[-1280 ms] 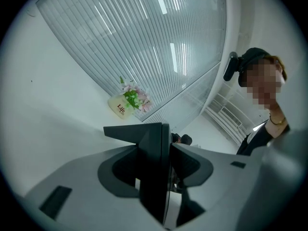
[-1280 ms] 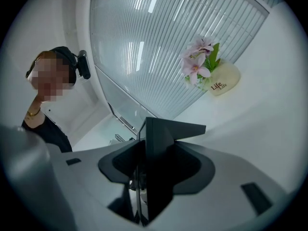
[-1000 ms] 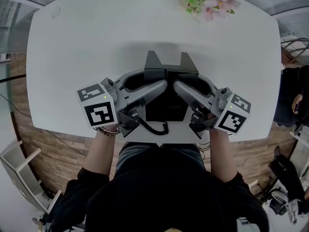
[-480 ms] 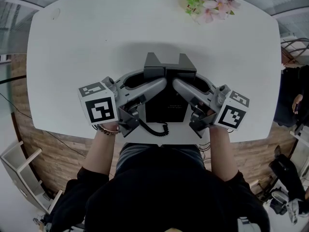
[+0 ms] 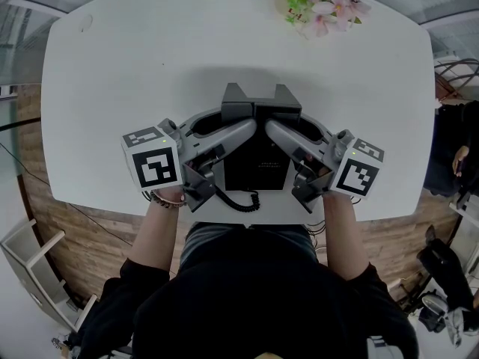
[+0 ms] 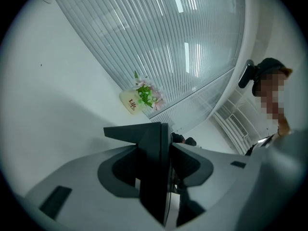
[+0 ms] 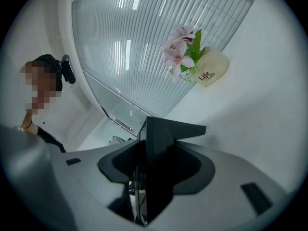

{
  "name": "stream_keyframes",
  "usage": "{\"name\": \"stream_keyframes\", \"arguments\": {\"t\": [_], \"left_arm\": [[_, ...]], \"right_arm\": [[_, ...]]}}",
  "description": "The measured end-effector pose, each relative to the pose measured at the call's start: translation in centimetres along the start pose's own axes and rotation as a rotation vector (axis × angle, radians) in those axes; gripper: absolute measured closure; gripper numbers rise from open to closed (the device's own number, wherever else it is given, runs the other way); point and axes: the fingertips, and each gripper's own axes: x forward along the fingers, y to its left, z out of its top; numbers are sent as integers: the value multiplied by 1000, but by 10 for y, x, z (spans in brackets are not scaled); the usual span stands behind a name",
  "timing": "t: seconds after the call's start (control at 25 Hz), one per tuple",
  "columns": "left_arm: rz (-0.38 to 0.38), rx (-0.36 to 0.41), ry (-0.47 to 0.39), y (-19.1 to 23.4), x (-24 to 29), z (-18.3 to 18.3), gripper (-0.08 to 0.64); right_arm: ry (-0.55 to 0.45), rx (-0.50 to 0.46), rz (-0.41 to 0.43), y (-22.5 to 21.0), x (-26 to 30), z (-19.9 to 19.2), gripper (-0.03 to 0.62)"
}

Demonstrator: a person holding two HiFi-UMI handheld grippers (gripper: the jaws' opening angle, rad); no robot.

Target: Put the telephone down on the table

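A black telephone is held between both grippers near the front edge of the white table, and its coiled cord hangs at the front. My left gripper is shut on its left side and my right gripper on its right side. In the left gripper view the telephone's dark edge fills the gap of the left gripper. The right gripper view shows the same edge inside the right gripper. I cannot tell whether the base touches the table.
A vase of pink flowers stands at the table's far edge, also seen as flowers and flowers. A person stands beyond the table. A wooden floor lies around the table.
Both marker cubes have tilted slightly as the hands rolled. The telephone stays in nearly the same place, still gripped on both sides.
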Motion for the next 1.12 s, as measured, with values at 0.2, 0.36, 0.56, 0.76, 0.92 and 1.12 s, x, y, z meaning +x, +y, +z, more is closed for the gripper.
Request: {"name": "stream_keyframes", "arguments": {"t": [0.2,0.36,0.56,0.76,0.92,1.12], "left_arm": [[7,-14,0,3,0,0,347],[13,-22,0,4,1,0,347],[18,-34,2,7,2,0,347],[21,-45,6,9,2,0,347],[25,-41,9,9,3,0,345],[26,-46,10,10,3,-1,345]], "right_arm": [[4,13,-3,-2,1,-1,380],[6,22,-9,-4,2,-1,380],[9,34,-15,-6,3,-1,380],[12,47,-22,-8,4,-1,380],[11,53,-23,-9,3,-1,382],[12,60,-20,-10,4,-2,382]]}}
